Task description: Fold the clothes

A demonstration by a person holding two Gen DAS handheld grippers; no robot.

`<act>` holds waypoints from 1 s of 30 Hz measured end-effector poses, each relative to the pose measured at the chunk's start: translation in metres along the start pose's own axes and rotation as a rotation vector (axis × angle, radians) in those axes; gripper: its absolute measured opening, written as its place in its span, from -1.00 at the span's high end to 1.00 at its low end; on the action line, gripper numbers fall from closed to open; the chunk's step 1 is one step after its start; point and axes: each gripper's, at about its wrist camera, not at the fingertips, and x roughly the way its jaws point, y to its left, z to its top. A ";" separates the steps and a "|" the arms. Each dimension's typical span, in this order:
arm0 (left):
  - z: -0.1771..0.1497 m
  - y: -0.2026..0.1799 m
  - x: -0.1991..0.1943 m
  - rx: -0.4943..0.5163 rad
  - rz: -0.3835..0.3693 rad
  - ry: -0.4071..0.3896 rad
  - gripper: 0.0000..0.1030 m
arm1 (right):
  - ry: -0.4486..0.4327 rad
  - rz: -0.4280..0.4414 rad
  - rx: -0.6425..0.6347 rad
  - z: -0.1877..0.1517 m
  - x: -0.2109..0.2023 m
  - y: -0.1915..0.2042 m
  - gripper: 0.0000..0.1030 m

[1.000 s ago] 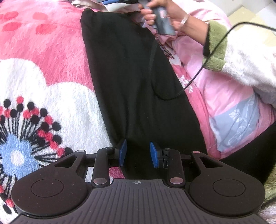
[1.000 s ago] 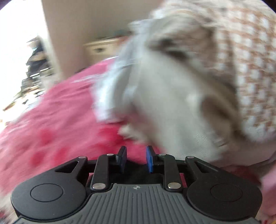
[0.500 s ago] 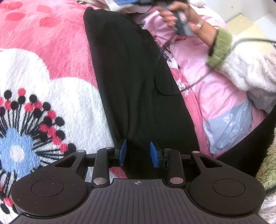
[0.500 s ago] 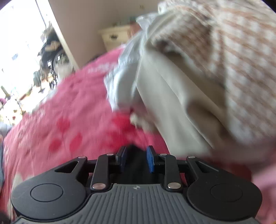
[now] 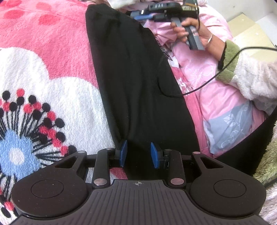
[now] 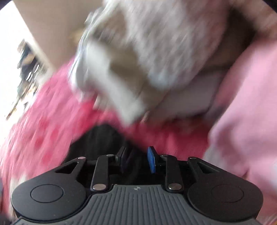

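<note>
A long black garment [image 5: 135, 77] lies lengthwise on a pink fleece blanket [image 5: 52, 60] with a big white flower. My left gripper [image 5: 138, 148] is at its near end. Black cloth fills the gap between the blue pads, and creases gather at the left pad. At the far end a hand [image 5: 190, 29] holds my right gripper [image 5: 138, 15], whose tips are at the garment's far right corner. The right wrist view is blurred. There the right gripper [image 6: 136, 152] has the black garment [image 6: 98, 138] between its fingers, and the cloth reaches a little ahead of them.
A pale pink quilt [image 5: 216, 97] lies bunched along the garment's right side. A black cable [image 5: 207, 81] hangs from the fluffy white sleeve [image 5: 256, 76] onto the garment. Ahead of the right gripper is a heap of beige and checked clothes [image 6: 155, 52].
The hand with my right gripper has shifted right and turned at the garment's far end. More black cloth now shows ahead of its fingers. My left gripper has stayed put.
</note>
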 end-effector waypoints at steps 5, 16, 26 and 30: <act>-0.001 -0.009 0.003 0.025 0.027 0.005 0.42 | -0.176 -0.258 0.053 -0.002 -0.011 -0.016 0.48; 0.000 -0.021 0.007 0.020 0.096 -0.002 0.42 | -0.009 0.057 -0.136 0.008 0.005 0.101 0.19; -0.005 -0.026 0.005 0.051 0.137 -0.031 0.41 | 0.118 -0.183 -0.010 0.035 0.078 0.147 0.38; -0.007 -0.024 0.004 0.049 0.124 -0.046 0.41 | 0.031 -0.168 0.129 0.033 0.057 0.123 0.97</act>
